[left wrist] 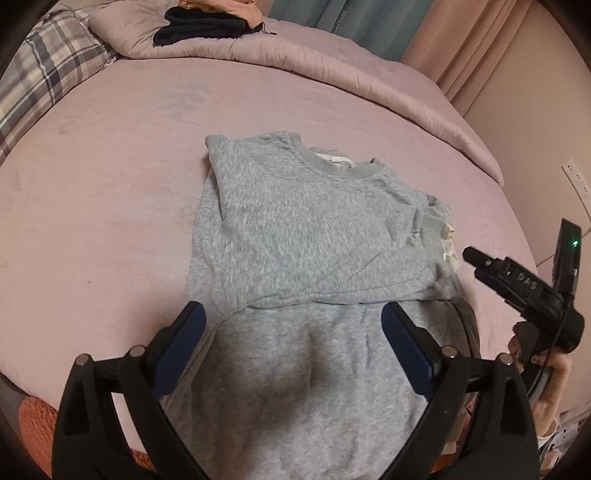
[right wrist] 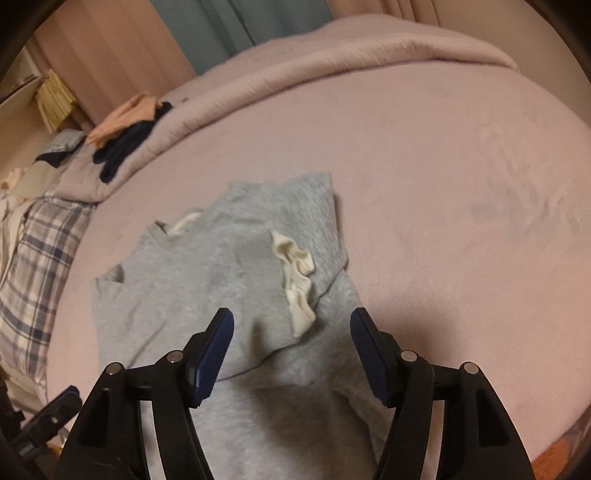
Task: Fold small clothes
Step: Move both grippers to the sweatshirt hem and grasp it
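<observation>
A small grey sweatshirt (left wrist: 303,229) lies flat on the pink bed, neck away from me, with both sleeves folded across its chest. A cream cuff lining (left wrist: 448,251) shows at its right edge. My left gripper (left wrist: 291,314) is open and empty, hovering over the shirt's lower half. My right gripper (right wrist: 291,321) is open and empty, just above the shirt (right wrist: 207,288) near the cream cuff (right wrist: 297,284). The right gripper also shows in the left wrist view (left wrist: 476,264), beside the shirt's right edge.
The pink bed sheet (left wrist: 110,184) spreads wide around the shirt. A rolled pink duvet (left wrist: 332,62) runs along the far side with dark and peach clothes (left wrist: 203,26) piled on it. A plaid pillow (left wrist: 48,74) lies at far left. Curtains (right wrist: 229,26) hang behind.
</observation>
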`<control>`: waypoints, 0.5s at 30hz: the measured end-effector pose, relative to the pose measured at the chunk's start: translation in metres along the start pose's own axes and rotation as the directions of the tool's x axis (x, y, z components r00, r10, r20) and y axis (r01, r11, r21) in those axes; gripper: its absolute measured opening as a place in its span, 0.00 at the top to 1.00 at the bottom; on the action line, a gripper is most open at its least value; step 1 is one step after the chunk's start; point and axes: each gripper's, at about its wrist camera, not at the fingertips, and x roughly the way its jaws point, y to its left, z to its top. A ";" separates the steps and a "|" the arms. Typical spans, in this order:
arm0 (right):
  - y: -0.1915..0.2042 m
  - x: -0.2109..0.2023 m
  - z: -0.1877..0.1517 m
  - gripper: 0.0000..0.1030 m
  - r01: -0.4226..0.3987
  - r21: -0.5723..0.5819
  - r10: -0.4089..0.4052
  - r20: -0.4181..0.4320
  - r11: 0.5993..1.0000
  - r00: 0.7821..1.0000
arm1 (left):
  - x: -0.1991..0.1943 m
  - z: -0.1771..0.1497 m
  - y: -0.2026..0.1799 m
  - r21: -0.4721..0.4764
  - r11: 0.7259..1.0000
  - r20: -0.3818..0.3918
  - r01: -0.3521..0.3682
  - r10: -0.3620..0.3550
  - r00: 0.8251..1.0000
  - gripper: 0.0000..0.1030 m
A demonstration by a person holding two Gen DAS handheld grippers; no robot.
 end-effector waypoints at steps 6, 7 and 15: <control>0.006 -0.032 -0.006 0.26 -0.011 -0.036 0.014 0.075 0.999 0.997 | -0.011 -0.013 0.000 0.004 1.000 0.016 0.013 -0.013 1.000 0.04; 0.006 -0.034 -0.008 0.24 -0.006 -0.041 0.010 0.080 0.999 0.997 | -0.011 -0.016 0.001 0.001 1.000 0.013 0.014 -0.014 1.000 0.04; 0.008 -0.059 -0.032 0.19 0.000 -0.107 0.013 0.122 0.994 0.992 | -0.015 -0.037 0.006 0.007 1.000 -0.007 0.012 -0.012 1.000 0.04</control>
